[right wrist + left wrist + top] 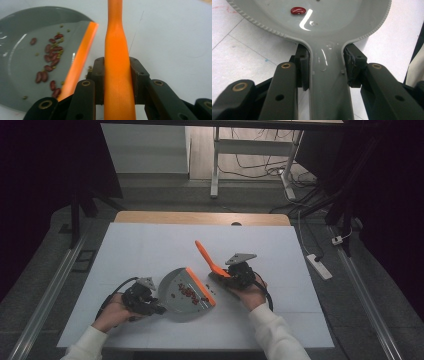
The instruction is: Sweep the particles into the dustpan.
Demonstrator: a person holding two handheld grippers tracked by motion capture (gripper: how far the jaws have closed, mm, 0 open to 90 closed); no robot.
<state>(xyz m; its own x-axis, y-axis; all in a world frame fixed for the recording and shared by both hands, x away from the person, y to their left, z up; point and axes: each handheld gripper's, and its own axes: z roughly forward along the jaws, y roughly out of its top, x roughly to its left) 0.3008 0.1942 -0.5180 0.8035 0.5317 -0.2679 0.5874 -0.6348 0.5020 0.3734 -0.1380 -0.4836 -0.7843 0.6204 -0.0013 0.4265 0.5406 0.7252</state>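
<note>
Left tool (159, 309), jaws pressed on the grey handle of the dustpan (329, 82); the pan (182, 295) lies on the white table (150, 245), holding red beans (50, 60). Right tool (220, 276), just right of the pan's orange lip (80, 60), pinching the orange brush handle (117, 75). No legible writing.

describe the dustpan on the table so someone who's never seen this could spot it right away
Start at the white table and look at its near middle. The dustpan lies there, its grey handle clamped in the left hand-held gripper. It is the wide grey scoop with an orange front lip and red beans inside, unlike the slim all-orange brush handle beside it.
</note>
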